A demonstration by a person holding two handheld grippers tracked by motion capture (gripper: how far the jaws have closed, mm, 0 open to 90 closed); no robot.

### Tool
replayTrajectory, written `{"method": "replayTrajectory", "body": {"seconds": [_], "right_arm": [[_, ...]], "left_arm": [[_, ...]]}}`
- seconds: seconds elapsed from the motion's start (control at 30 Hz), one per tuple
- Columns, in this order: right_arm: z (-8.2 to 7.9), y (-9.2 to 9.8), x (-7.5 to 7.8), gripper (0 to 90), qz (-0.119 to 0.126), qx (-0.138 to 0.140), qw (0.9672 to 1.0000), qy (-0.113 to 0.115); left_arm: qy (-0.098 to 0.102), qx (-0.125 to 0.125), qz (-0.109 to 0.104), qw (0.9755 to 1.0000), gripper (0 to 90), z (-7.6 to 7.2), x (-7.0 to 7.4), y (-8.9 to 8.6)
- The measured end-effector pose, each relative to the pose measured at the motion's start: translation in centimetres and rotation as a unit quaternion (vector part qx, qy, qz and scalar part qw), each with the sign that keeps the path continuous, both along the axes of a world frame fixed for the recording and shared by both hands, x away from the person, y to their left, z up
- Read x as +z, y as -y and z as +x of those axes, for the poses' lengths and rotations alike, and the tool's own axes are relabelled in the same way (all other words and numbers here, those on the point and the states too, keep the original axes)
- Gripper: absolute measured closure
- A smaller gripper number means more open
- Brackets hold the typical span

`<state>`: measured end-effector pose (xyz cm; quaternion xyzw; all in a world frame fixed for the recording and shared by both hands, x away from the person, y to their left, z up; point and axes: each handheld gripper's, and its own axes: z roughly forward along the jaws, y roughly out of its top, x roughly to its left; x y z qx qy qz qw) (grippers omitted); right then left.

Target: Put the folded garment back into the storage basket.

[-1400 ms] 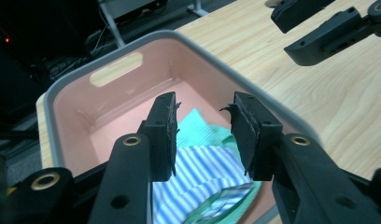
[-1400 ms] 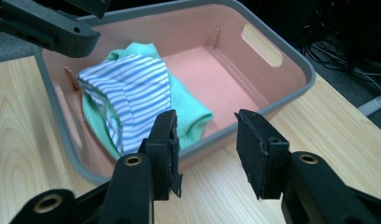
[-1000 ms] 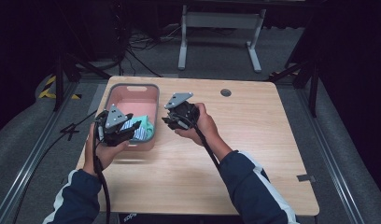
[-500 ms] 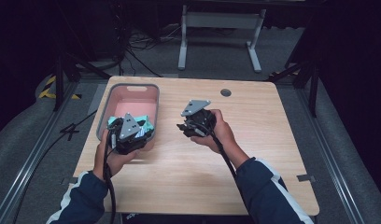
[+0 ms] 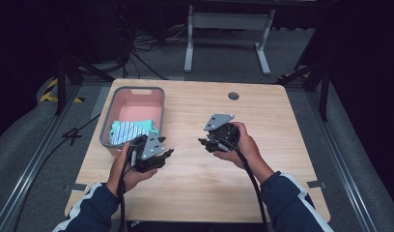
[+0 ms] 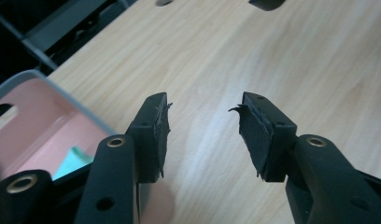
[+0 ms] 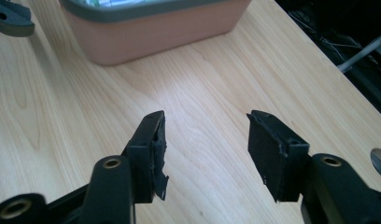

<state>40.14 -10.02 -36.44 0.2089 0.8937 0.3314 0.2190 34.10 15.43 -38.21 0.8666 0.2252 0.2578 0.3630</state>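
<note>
Both grippers have drawn back from the pink bin since the earlier frames, and the striped cloth that the left one held over it now lies inside.

From the high view, the left gripper [image 5: 167, 153] sits low over the wooden worktop [image 5: 282, 125], just beside the near right corner of the pink bin [image 5: 158, 96], held in the person's left hand [image 5: 123, 170]. The right gripper [image 5: 203, 142] is near the middle of the worktop, in the right hand [image 5: 243, 145], its jaws turned toward the left one; the two are apart. A teal-and-white striped cloth [image 5: 130, 130] lies bunched in the near end of the bin.

Looking along the left gripper [image 6: 203, 122], its jaws stand wide with bare wood between them; the bin's grey rim [image 6: 62, 93] and a corner of teal cloth [image 6: 74, 158] show at lower left.

Along the right gripper [image 7: 205, 140], the jaws are likewise wide and hold nothing. The bin's pink wall [image 7: 156, 35] stands ahead on the worktop, well clear of the jaws.
</note>
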Motion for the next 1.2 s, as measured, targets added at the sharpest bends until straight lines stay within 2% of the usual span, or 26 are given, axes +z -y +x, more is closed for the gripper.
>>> {"method": "replayTrajectory", "body": {"seconds": [0.23,0.27,0.57,0.87,1.03,1.2], "right_arm": [[-0.8,1.7,-0.9,45.3,-0.008,-0.009,0.9999,0.004],[-0.8,2.1,-1.1,45.2,-0.008,-0.010,0.9999,0.003],[-2.0,5.0,-3.1,42.1,-0.014,-0.024,0.9996,-0.007],[-2.9,7.4,-4.7,39.3,-0.013,-0.034,0.9992,-0.014],[-3.6,8.8,-5.4,38.0,0.000,-0.041,0.9991,-0.010],[-4.2,10.1,-6.1,37.3,0.010,-0.048,0.9987,-0.012]], "left_arm": [[-0.010,-0.030,0.022,0.9993,50.3,-0.7,-1.1,1.9],[-0.016,-0.036,0.022,0.9990,49.5,-0.8,-1.3,2.2],[-0.031,-0.078,0.035,0.9959,45.7,-1.3,-2.9,3.9],[-0.051,-0.097,0.044,0.9930,42.7,-1.4,-4.1,4.8],[-0.067,-0.109,0.059,0.9900,41.2,-1.6,-5.1,5.3],[-0.077,-0.116,0.061,0.9883,39.8,-1.7,-5.9,5.5]]}}
